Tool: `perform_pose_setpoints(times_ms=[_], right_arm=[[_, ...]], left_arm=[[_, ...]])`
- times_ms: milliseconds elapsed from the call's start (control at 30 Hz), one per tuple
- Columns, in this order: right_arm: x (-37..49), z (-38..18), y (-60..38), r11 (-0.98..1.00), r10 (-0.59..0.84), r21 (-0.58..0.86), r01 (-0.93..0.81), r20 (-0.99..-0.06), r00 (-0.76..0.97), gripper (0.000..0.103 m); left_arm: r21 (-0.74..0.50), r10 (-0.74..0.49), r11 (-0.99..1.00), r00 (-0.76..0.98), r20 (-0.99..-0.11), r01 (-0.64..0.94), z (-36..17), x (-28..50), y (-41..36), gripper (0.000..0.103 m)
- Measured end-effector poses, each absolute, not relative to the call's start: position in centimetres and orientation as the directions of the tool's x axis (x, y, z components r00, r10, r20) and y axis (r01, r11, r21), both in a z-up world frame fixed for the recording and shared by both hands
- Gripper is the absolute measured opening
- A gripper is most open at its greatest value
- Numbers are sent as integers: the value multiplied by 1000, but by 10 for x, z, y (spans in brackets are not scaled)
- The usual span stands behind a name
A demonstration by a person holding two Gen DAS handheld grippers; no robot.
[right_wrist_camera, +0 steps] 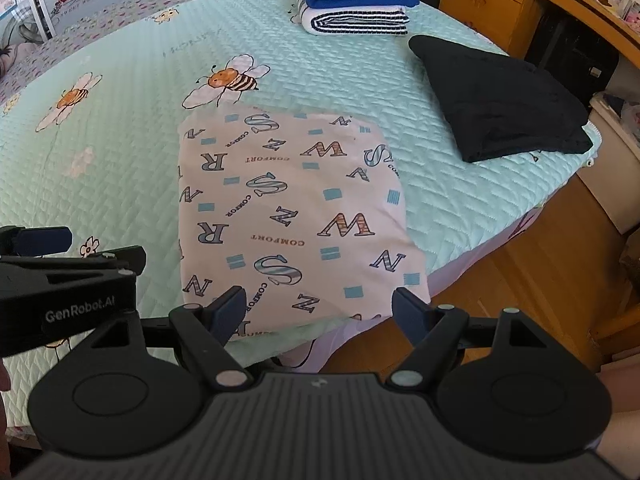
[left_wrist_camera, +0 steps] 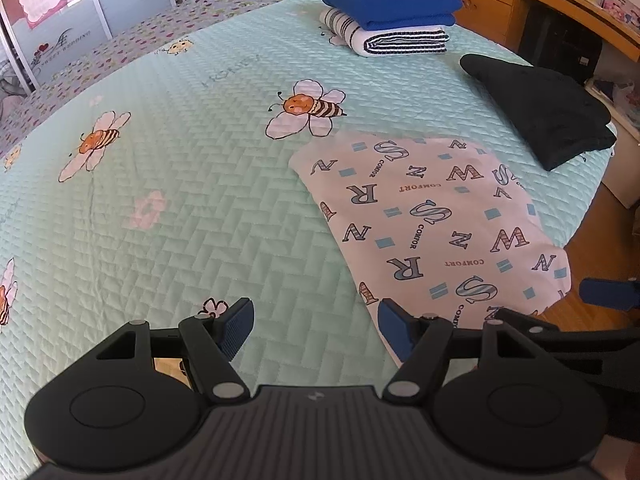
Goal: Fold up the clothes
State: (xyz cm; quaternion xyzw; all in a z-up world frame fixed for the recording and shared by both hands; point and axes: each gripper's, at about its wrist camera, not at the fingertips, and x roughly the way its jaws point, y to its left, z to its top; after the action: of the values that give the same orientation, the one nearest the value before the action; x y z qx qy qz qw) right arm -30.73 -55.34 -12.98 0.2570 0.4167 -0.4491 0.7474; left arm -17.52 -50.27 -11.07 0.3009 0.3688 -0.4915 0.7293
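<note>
A white garment printed with letters [left_wrist_camera: 436,220] lies folded flat near the bed's front edge; it also shows in the right wrist view [right_wrist_camera: 296,208]. My left gripper [left_wrist_camera: 316,330] is open and empty, hovering over the bedspread just left of the garment's near corner. My right gripper [right_wrist_camera: 320,312] is open and empty, above the garment's near edge. The left gripper's body [right_wrist_camera: 68,284] shows at the left of the right wrist view.
A folded black garment [left_wrist_camera: 548,108] lies at the bed's right edge. A folded blue cloth on a striped one [left_wrist_camera: 388,20] sits at the far side. The mint quilted bedspread [left_wrist_camera: 180,200] has bee prints. A wooden desk [left_wrist_camera: 520,4] and wood floor [right_wrist_camera: 520,280] are at right.
</note>
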Motion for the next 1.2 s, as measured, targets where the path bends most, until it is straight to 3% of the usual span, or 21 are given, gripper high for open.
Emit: perform_pose_setpoints(times_ms=[767, 1200], right_arm=[[-308, -131, -553, 468, -453, 22, 883, -852, 261, 81], [-312, -117, -550, 458, -540, 14, 889, -790, 291, 81]], left_arm=[[63, -488, 311, 216, -846, 948, -118, -175, -502, 71], [64, -515, 303, 220, -828, 951, -110, -173, -500, 71]])
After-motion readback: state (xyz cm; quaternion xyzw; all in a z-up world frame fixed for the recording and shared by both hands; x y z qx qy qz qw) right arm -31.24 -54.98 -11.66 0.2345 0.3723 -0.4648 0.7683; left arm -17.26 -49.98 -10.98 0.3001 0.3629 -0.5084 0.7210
